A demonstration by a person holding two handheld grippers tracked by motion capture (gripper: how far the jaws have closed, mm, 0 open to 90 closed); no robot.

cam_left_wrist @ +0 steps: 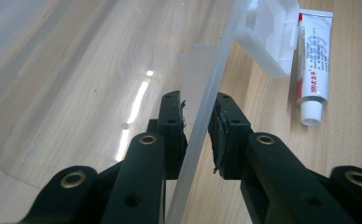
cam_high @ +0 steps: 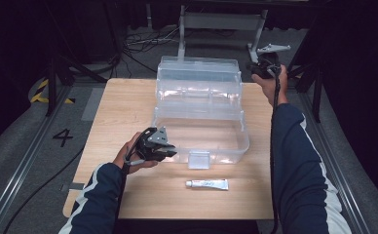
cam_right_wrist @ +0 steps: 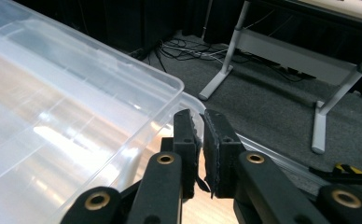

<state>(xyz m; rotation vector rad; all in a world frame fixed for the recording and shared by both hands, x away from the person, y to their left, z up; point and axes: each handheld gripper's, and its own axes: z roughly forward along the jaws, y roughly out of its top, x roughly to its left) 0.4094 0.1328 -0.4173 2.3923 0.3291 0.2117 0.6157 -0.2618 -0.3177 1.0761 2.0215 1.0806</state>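
- We see a light wooden table [cam_high: 123,112] on grey carpet, dark room beyond.
- Our left gripper [cam_left_wrist: 197,122] straddles the clear box's [cam_high: 199,114] front wall, jaws slightly apart.
- Our right gripper [cam_right_wrist: 200,126], jaws nearly together, hovers at the lid's far corner.
- A white tube [cam_high: 207,184] lies just before the box.

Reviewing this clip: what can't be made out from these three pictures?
- Tube label: too small in the high view, unreadable in the left gripper view.
- Right gripper: whether its nearly closed jaws pinch the box lid edge.
- Left gripper: whether its pads actually touch the box wall between them.
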